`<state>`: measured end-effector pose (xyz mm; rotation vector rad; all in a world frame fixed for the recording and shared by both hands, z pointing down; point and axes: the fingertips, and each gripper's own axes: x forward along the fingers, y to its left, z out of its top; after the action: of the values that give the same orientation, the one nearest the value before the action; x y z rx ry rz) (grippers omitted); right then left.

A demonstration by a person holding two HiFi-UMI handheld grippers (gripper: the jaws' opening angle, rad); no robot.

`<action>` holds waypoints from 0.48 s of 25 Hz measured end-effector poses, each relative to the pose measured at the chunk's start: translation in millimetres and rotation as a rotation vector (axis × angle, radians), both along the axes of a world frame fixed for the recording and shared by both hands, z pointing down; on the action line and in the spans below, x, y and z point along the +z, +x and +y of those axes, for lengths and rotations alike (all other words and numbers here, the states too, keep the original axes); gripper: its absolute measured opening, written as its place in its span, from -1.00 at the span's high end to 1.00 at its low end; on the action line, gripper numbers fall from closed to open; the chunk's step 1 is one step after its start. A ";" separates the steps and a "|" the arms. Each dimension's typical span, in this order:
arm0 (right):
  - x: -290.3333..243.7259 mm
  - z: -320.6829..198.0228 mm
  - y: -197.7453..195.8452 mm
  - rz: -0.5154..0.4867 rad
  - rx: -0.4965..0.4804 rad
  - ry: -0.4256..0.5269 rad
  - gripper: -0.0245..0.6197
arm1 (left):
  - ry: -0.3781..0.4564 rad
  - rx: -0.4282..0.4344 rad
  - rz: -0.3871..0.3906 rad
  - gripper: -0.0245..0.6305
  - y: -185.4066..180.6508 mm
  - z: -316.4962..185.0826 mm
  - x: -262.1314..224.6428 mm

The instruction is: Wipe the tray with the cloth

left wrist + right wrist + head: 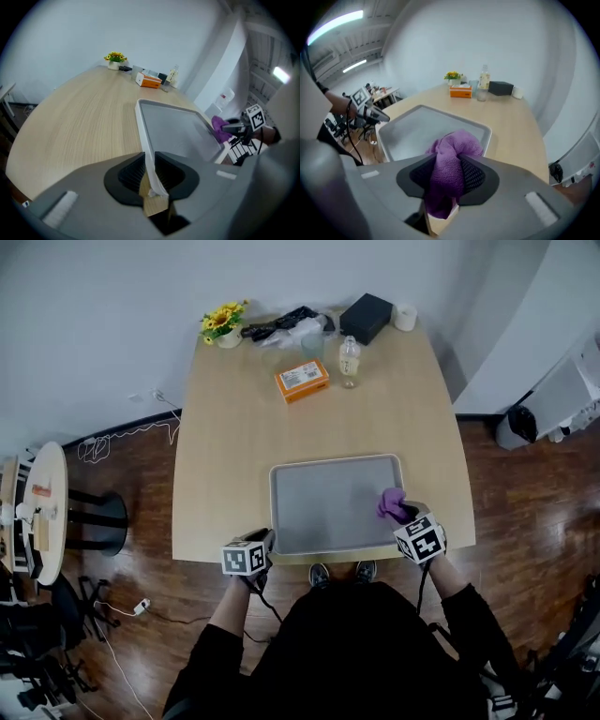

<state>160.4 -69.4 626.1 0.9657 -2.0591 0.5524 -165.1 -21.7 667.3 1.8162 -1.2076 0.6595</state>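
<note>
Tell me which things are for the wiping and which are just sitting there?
For the job: tray, purple cloth, left tool gripping the tray rim, right tool gripping the cloth.
Just lying about: flowers, orange box, bottle, black box, white roll.

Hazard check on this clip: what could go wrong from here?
The left gripper pinches only a corner rim of the grey rectangular tray near the wooden table's edge; a hard wipe might pivot it. The bunched purple cloth protrudes only slightly from the right gripper, so its jaws might scrape.
</note>
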 end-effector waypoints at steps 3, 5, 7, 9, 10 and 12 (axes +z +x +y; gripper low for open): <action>-52.3 -20.0 -5.7 -0.094 0.038 0.109 0.53 | 0.118 -0.029 0.007 0.78 11.9 -12.1 -49.1; -89.7 -29.6 -8.3 -0.151 0.045 0.177 0.53 | 0.262 -0.039 0.036 0.78 29.4 -29.4 -106.3; -131.2 -34.8 -11.9 -0.217 0.059 0.250 0.53 | 0.426 0.011 0.023 0.78 50.2 -43.1 -166.9; -179.1 -33.3 -16.9 -0.293 0.074 0.347 0.53 | 0.601 0.078 -0.017 0.78 67.5 -47.0 -227.0; -205.6 -30.8 -19.1 -0.334 0.078 0.411 0.53 | 0.692 0.095 -0.032 0.78 73.5 -46.3 -256.4; -255.2 -25.0 -22.2 -0.401 0.074 0.555 0.53 | 0.859 0.084 -0.036 0.78 80.3 -42.9 -306.3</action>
<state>138.2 -94.4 370.9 1.3348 -2.6205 0.2163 -84.8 -64.6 361.0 2.5638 -1.5886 0.2057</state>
